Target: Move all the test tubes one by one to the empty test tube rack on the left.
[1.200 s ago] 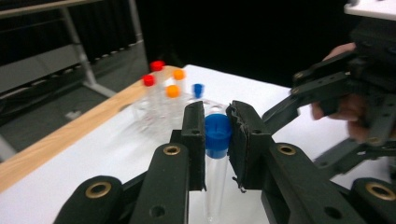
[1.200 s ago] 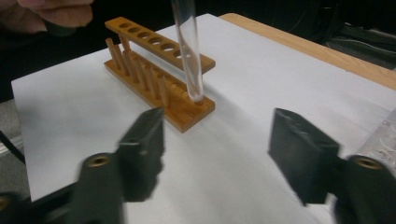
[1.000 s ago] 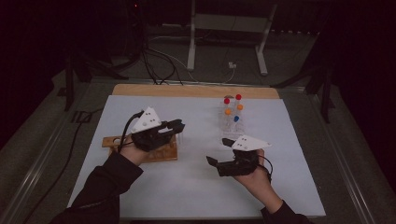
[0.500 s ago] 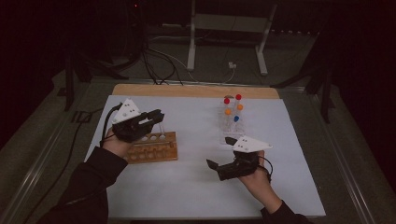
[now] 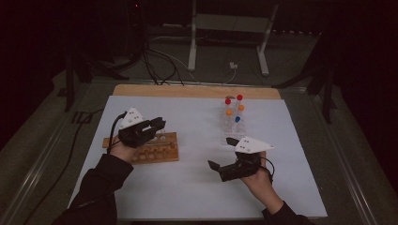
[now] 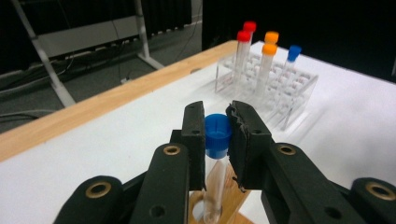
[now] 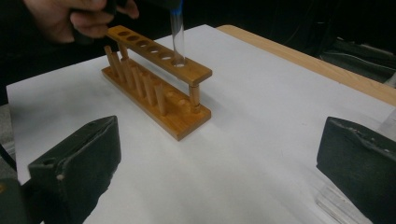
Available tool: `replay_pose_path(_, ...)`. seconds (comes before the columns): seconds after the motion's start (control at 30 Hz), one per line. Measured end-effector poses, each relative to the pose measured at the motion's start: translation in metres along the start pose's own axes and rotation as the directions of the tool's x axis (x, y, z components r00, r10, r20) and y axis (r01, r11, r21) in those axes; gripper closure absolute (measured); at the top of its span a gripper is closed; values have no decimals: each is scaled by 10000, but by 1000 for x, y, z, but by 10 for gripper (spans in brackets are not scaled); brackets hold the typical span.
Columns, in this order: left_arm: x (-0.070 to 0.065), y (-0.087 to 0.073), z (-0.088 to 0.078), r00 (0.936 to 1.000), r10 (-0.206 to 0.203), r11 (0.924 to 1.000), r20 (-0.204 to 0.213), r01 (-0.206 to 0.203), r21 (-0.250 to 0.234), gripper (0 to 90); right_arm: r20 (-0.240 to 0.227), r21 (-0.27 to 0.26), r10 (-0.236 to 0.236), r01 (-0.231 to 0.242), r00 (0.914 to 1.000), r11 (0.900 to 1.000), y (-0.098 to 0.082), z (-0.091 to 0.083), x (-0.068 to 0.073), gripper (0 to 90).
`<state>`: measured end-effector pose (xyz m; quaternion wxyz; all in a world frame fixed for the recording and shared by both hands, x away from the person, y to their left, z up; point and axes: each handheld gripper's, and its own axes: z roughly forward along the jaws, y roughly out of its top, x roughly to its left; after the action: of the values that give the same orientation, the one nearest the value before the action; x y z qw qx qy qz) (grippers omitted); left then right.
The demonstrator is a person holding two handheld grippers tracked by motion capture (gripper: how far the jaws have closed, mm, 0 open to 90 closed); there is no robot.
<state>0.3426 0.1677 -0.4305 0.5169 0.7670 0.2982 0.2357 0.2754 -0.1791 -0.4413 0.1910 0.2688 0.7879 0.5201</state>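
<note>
Left claw (image 6: 217,133) pinches one blue-capped tube (image 6: 216,154) by its cap, the tube's lower end in an end hole of the single wooden rack (image 5: 155,147) near the tabletop's (image 5: 187,197) left side. Right claw (image 5: 219,153), jaws just spread wide, holds nothing. One clear rack (image 5: 233,123) carries five tubes: two red-capped, two orange-capped, one blue-capped.

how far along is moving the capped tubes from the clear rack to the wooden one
Early. The left gripper is shut on a blue-capped clear tube, its bottom entering an end hole of the wooden tube rack. Five capped tubes wait in the clear plastic rack. The right gripper is open, holding nothing.
</note>
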Motion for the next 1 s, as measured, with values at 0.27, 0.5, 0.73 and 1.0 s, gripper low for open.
replay_pose_path(0.27, -1, -18, 9, 9999, -171, 9986, -19, 171, 491, 779, -30, -35, 27, -27, 10000, 10000, -1, 0, -1, 0)
replay_pose_path(0.5, -3, -27, 14, 9999, -89, 9977, -65, 93, 676, 778, -22, 25, -55, 55, 10000, 10000, -1, 1, 0, 0)
replay_pose_path(0.73, -5, -30, 12, 9999, 36, 9978, -160, -25, 659, 775, -94, -3, -2, 2, 10000, 10000, 0, 0, -2, 0)
replay_pose_path(1.0, -2, -26, 12, 9997, -226, 9957, 93, 216, 903, 760, 28, -93, 129, -129, 9999, 9999, 5, -5, -9, 0)
